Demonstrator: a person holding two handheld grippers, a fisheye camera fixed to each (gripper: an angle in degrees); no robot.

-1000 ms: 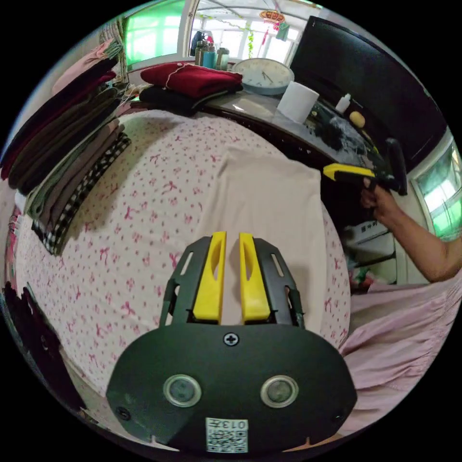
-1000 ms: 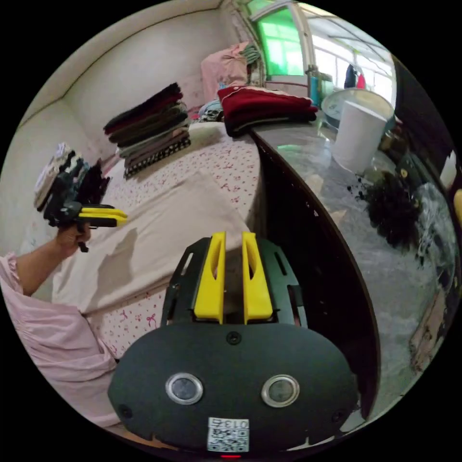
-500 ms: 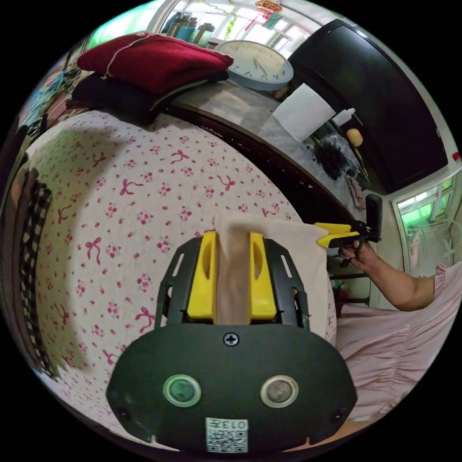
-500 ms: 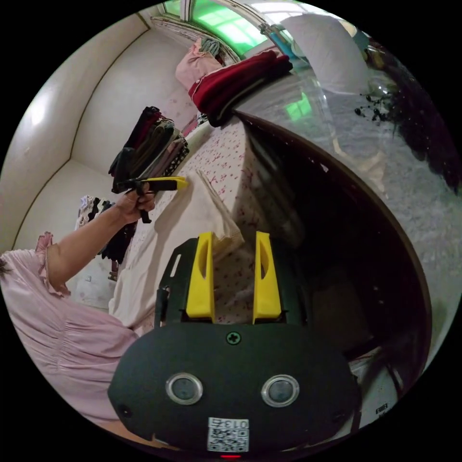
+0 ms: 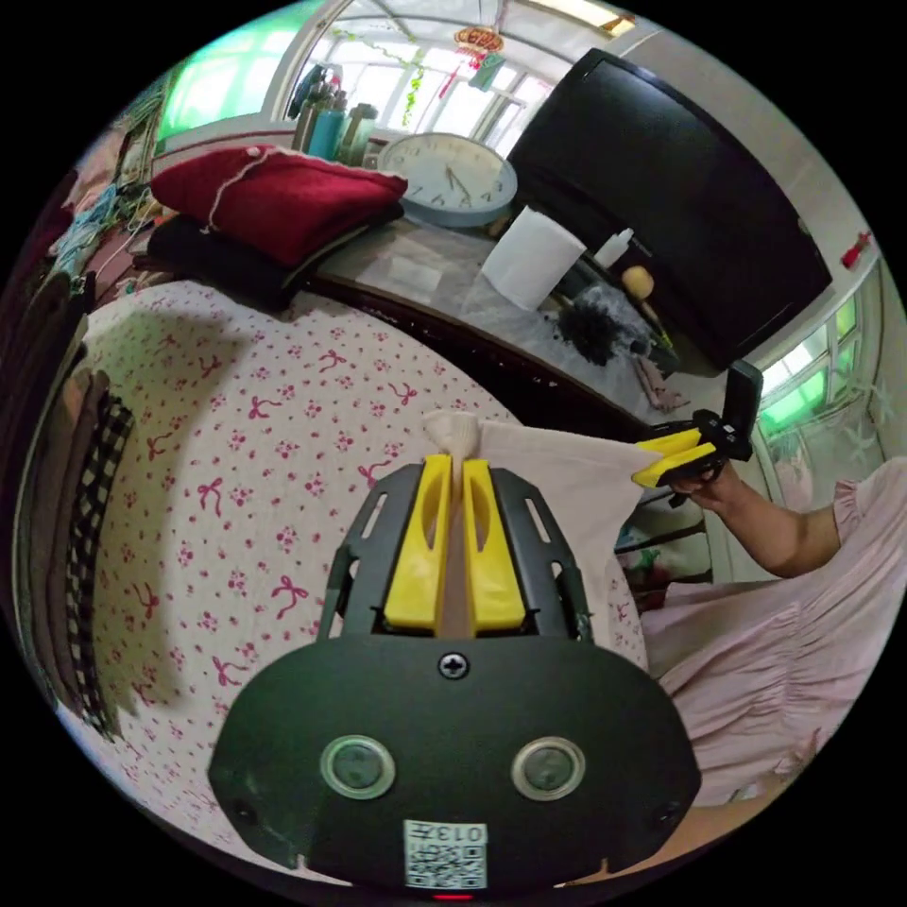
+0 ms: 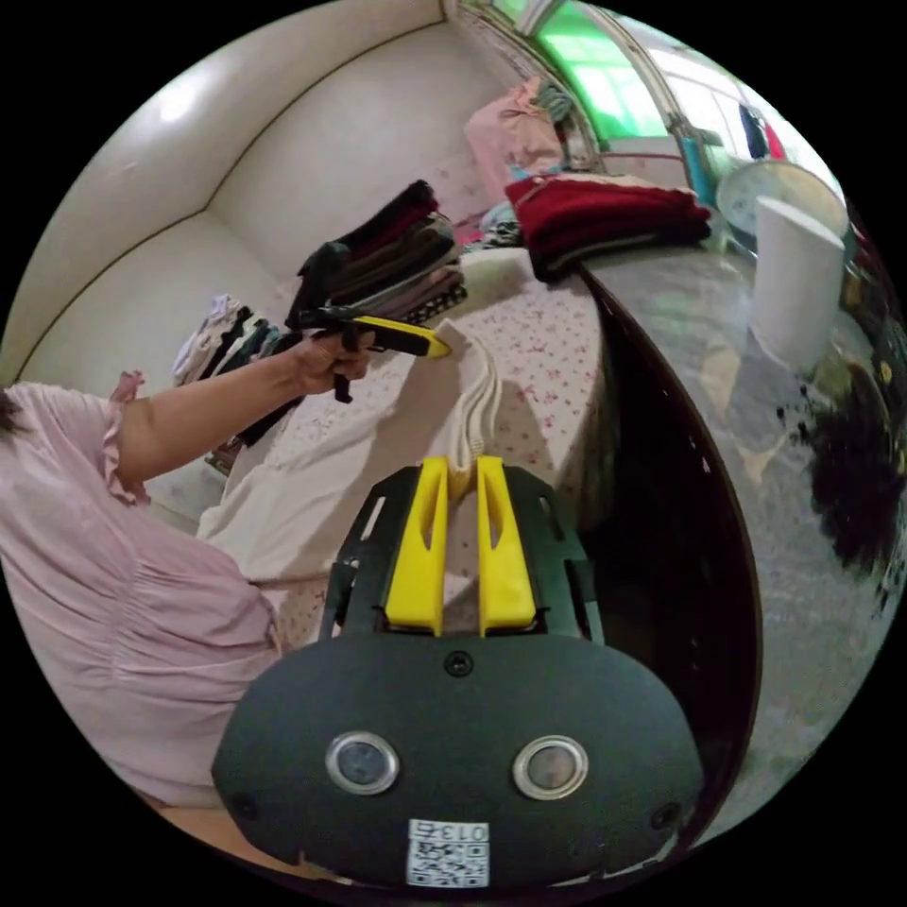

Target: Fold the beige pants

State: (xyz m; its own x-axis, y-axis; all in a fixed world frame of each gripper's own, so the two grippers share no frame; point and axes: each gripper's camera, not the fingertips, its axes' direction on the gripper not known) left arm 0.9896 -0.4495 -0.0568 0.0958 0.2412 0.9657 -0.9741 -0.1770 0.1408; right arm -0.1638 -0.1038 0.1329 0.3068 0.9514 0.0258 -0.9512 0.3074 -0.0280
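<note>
Beige pants [image 5: 567, 472] partly hidden behind left hand-held gripper [image 5: 452, 472].

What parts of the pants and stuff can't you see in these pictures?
- Left gripper view: the left gripper body covers the lower beige pants.
- Right gripper view: the right gripper body covers the near part of the pants; the person's sleeve hides their far end.
- Both views: the clothes stack is too small to count.

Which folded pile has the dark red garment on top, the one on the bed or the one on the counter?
The pile on the counter: dark red over black, beside the clock. The bed stack is taller and multicoloured.
</note>
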